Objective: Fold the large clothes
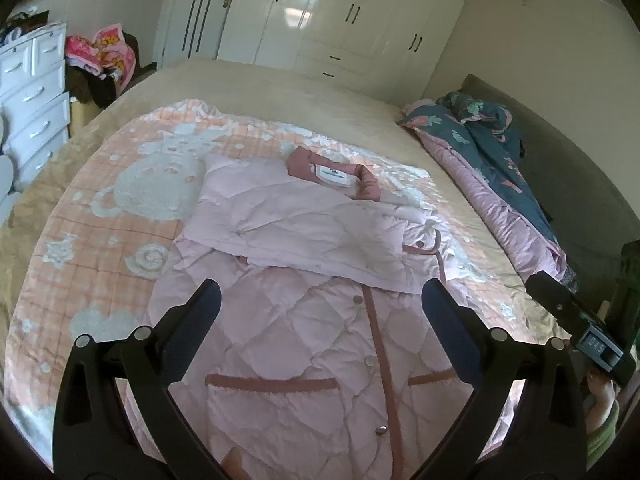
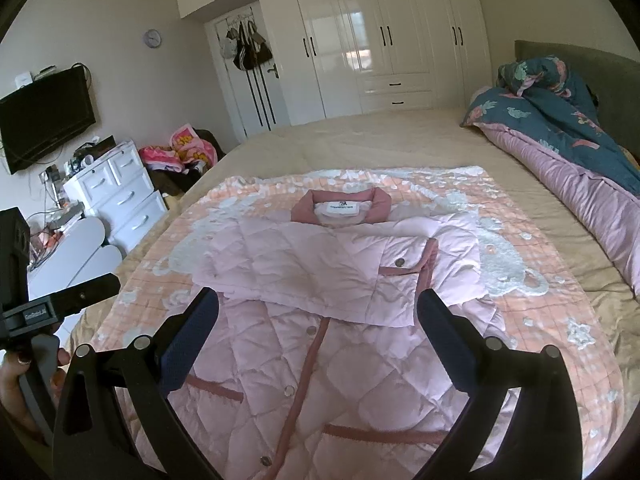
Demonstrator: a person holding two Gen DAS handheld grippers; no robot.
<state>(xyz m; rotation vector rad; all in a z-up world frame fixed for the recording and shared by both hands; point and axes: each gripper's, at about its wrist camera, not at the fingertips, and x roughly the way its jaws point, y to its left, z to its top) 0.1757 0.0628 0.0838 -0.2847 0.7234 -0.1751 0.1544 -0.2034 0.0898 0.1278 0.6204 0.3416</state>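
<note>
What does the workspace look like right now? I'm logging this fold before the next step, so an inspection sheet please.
Surface: bed with a peach patterned blanket spread under the work.
Job's things: pink quilted coat lying flat, snaps shut, both sleeves folded across the chest, collar at the far end.
Clutter: bunched teal-and-pink duvet by the headboard.
Grippers: left gripper and right gripper open, empty, above the coat's lower half.
Cables: wires hang under the wall TV.
Surroundings: white wardrobe, drawer unit.
</note>
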